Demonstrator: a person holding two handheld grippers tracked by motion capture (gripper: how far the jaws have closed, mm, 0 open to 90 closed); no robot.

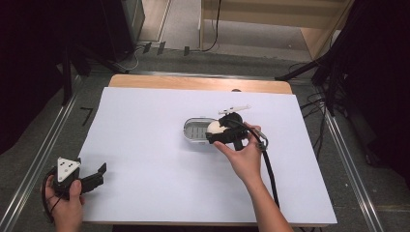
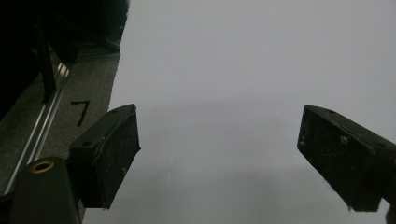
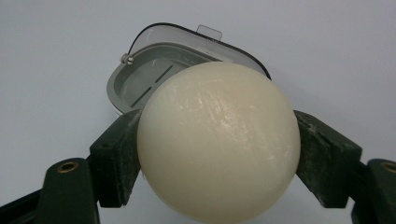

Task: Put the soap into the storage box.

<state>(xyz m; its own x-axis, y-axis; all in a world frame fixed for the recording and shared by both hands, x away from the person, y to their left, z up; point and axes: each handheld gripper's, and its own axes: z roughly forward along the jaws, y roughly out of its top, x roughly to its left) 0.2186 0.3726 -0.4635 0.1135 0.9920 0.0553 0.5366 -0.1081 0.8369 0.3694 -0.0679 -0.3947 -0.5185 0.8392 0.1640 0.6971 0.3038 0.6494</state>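
Observation:
A cream oval soap bar (image 3: 218, 140) is clamped between the two black jaws of my right gripper (image 3: 217, 158). From above, that right gripper (image 1: 218, 131) hangs over the right end of a grey soap dish (image 1: 197, 131) with a slotted floor and a clear hinged lid (image 3: 196, 35); the soap (image 1: 215, 127) shows as a pale lump at its tip. The soap dish (image 3: 140, 81) lies just behind the bar. My left gripper (image 1: 99, 175) rests at the table's front left corner, jaws wide apart over bare white paper (image 2: 219, 158).
White paper (image 1: 159, 174) covers the wooden table (image 1: 193, 83). A small white tool (image 1: 234, 108) lies behind the dish. A cable (image 1: 269, 169) trails from the right gripper along the forearm. Metal rails and grey floor flank the table, with a "7" mark (image 1: 86, 115) at left.

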